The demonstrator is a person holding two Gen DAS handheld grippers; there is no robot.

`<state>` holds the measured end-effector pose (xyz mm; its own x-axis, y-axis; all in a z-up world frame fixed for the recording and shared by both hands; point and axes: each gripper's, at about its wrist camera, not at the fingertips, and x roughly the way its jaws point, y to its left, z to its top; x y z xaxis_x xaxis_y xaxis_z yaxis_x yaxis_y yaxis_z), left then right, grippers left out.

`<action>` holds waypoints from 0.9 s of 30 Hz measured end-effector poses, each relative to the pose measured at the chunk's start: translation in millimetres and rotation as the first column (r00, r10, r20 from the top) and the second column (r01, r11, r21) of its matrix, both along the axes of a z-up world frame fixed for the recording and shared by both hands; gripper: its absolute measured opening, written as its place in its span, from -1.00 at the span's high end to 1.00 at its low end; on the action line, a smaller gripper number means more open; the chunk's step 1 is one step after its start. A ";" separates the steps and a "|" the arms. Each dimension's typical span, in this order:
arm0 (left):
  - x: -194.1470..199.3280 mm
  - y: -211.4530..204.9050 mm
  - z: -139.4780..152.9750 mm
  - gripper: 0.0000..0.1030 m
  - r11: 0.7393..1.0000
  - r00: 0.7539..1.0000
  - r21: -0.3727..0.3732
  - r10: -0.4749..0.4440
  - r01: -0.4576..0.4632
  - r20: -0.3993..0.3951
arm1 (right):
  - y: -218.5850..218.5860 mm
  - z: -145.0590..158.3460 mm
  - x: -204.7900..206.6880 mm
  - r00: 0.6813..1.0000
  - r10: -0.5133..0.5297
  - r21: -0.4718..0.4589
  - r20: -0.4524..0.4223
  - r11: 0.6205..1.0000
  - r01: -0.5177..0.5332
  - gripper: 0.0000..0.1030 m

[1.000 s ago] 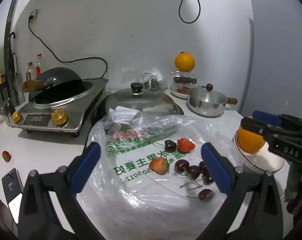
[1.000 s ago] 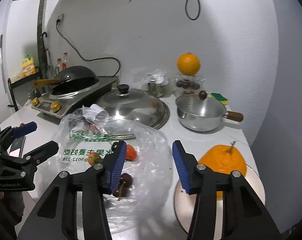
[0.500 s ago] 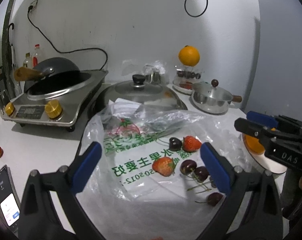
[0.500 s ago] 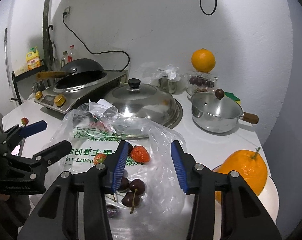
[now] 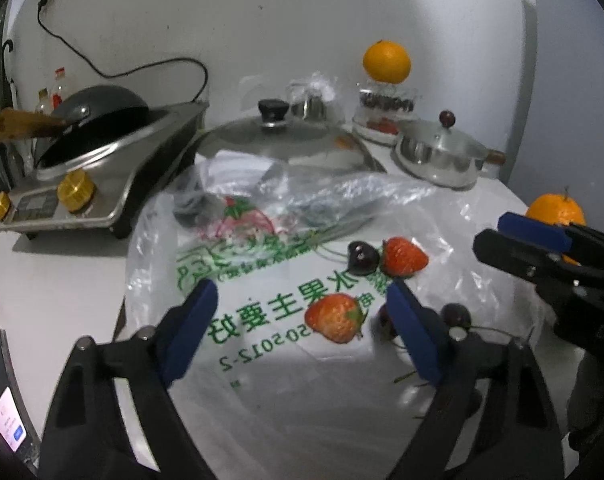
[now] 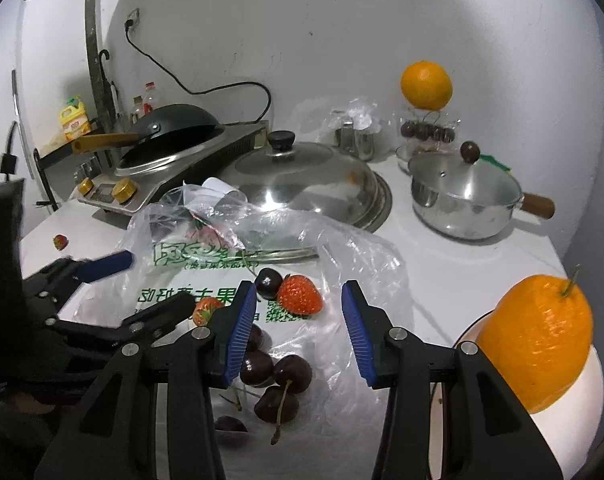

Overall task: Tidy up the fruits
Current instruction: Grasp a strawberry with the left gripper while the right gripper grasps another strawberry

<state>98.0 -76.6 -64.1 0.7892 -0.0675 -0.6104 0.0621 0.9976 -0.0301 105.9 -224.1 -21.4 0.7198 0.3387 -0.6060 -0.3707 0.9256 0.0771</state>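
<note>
Both grippers hang over a clear plastic bag [image 5: 285,344] with green letters that lies flat on the white counter [image 6: 462,264]. The fruit sits on top of the bag.

The left gripper [image 5: 302,320] has its blue fingers [image 5: 191,330] spread wide, and nothing is between them. A strawberry [image 5: 334,318] lies in the gap, closer to the right finger. A second strawberry [image 5: 404,257] sits just past the tips, touching a dark cherry [image 5: 362,257]. More cherries peek out from behind the right finger.

The right gripper [image 6: 299,332] is open too, not as wide, and it holds nothing. That second strawberry [image 6: 299,294] and its cherry [image 6: 269,282] lie just ahead of the tips, nearer the left finger. A bunch of cherries [image 6: 275,384] with stems lies low in the gap, right by the left finger.

To the right of the right gripper, a big orange [image 6: 536,344] sits on a white plate [image 6: 570,432]. Far ahead, another orange [image 6: 426,85] rests on top of a glass bowl [image 6: 428,132] with dark fruit inside. One small strawberry [image 6: 60,242] lies alone on the counter, far off to the left.

Behind the bag are a big pot lid [image 6: 302,178], a small steel pan [image 6: 464,198] and a stove [image 5: 85,184] with a black wok [image 6: 169,130]. A phone [image 5: 1,392] lies beside the left gripper.
</note>
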 end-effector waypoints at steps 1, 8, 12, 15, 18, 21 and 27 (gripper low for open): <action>1.4 -0.1 -1.5 -0.66 1.000 1.000 0.001 0.003 -0.003 -0.007 | 0.1 -0.9 0.2 1.000 0.002 0.003 -0.002 1.000 -0.002 0.08; 11.0 -4.9 -10.1 -0.35 1.000 0.998 0.005 0.008 -0.008 -0.056 | -3.5 -7.7 5.5 1.000 0.011 0.028 -0.022 1.000 -0.010 0.08; 15.7 -10.9 -12.4 -0.34 1.000 0.997 0.012 -0.006 0.007 -0.076 | -6.8 -7.8 7.3 1.000 0.013 0.043 -0.020 0.999 -0.012 0.08; 21.1 -12.8 -16.0 -0.35 1.000 0.995 0.018 -0.007 0.009 -0.097 | -9.3 -5.2 7.7 1.000 0.011 0.052 -0.010 0.999 -0.011 0.08; 25.4 -11.2 -19.4 -0.34 1.000 0.992 0.004 -0.008 0.008 -0.123 | -11.5 -4.6 10.2 1.000 0.011 0.057 -0.009 0.998 -0.010 0.08; 29.8 -7.4 -23.2 -0.34 1.000 0.988 -0.016 0.008 -0.011 -0.152 | -10.8 -5.2 11.3 1.000 0.017 0.050 -0.013 0.999 -0.016 0.08; 33.9 -13.3 -23.3 -0.33 1.000 0.985 -0.002 -0.009 0.009 -0.173 | -12.3 -5.1 13.9 1.000 0.006 0.048 -0.020 0.999 -0.005 0.08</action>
<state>132.0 -89.9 -87.4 0.6709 -0.0747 -0.7378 0.0646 0.9970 -0.0422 119.8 -236.4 -26.5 0.7056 0.3714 -0.6035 -0.3734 0.9187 0.1287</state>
